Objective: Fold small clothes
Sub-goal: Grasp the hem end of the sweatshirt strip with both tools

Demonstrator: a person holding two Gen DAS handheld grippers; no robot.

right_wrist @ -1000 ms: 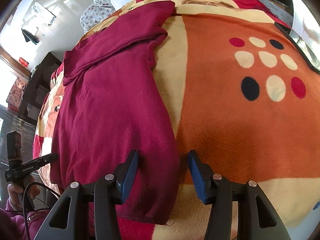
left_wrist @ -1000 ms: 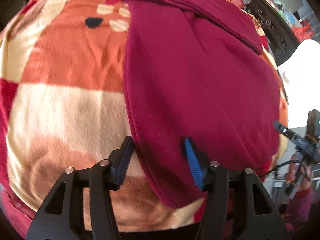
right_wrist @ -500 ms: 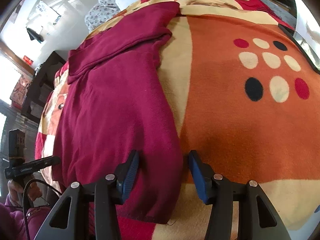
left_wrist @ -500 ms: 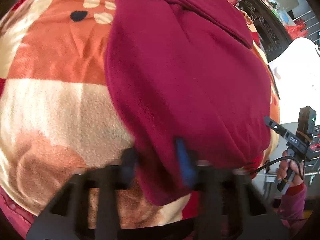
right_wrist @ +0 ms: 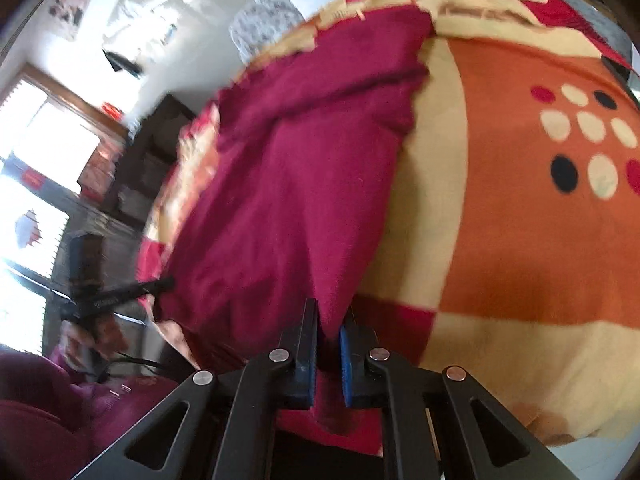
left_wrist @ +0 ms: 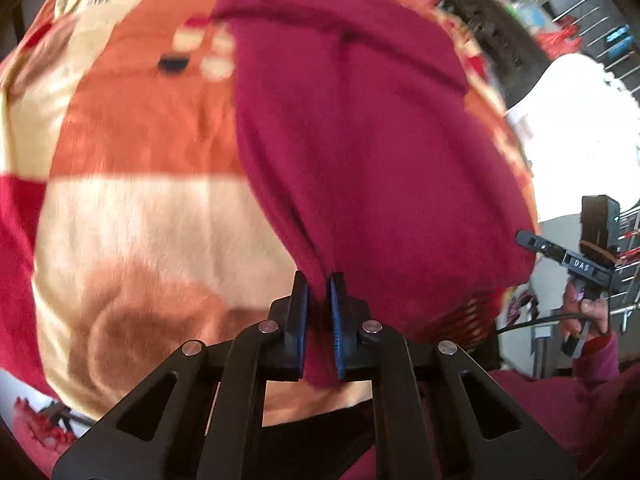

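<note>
A dark red fleece garment (left_wrist: 360, 152) lies lengthwise on an orange, cream and red patterned blanket (left_wrist: 132, 168). My left gripper (left_wrist: 319, 284) is shut on the garment's near left hem corner, cloth bunched between the blue pads. In the right wrist view the same garment (right_wrist: 288, 184) stretches away on the blanket (right_wrist: 520, 240). My right gripper (right_wrist: 330, 316) is shut on its near right hem corner. The hem is lifted off the blanket at both corners.
The other gripper shows at each view's edge: the right one (left_wrist: 588, 256) and the left one (right_wrist: 104, 296). Pillows (right_wrist: 280, 12) lie at the bed's far end. Dark wooden furniture (right_wrist: 132, 184) stands beside the bed. The person's maroon sleeve (left_wrist: 568, 400) is near.
Both grippers were open astride the garment's hem corners. They have closed on the cloth and begun lifting it, with the views blurred by motion.
</note>
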